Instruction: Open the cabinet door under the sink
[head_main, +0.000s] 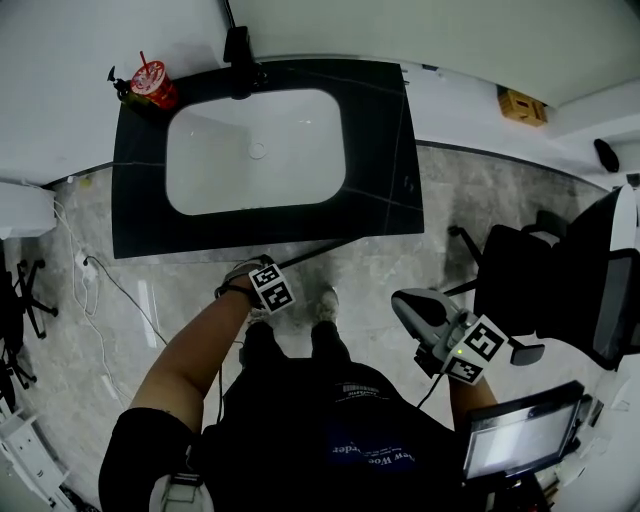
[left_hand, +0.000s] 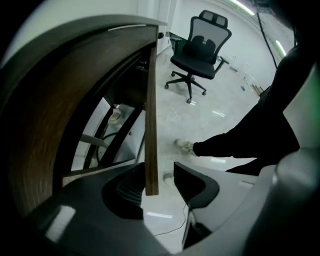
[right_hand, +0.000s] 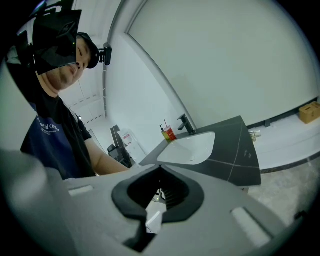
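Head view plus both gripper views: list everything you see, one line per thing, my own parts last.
Countertop: one, black, against the wall.
Sink basin: one, white, set in the countertop.
Faucet: one, black, behind the basin.
Cup with straw: one, red, countertop's back left corner.
Cabinet door: one, brown wood, ajar under the countertop.
Office chair: one clearly seen, black, on the grey floor.
Cardboard box: one, brown, by the wall, upper right.
Screen: one, pale, lower right.
Person: one, dark shirt, standing before the sink.
Left tool: one, grey, jaws apart either side of the door's edge.
Right tool: one, grey, jaws together, empty, held off right.
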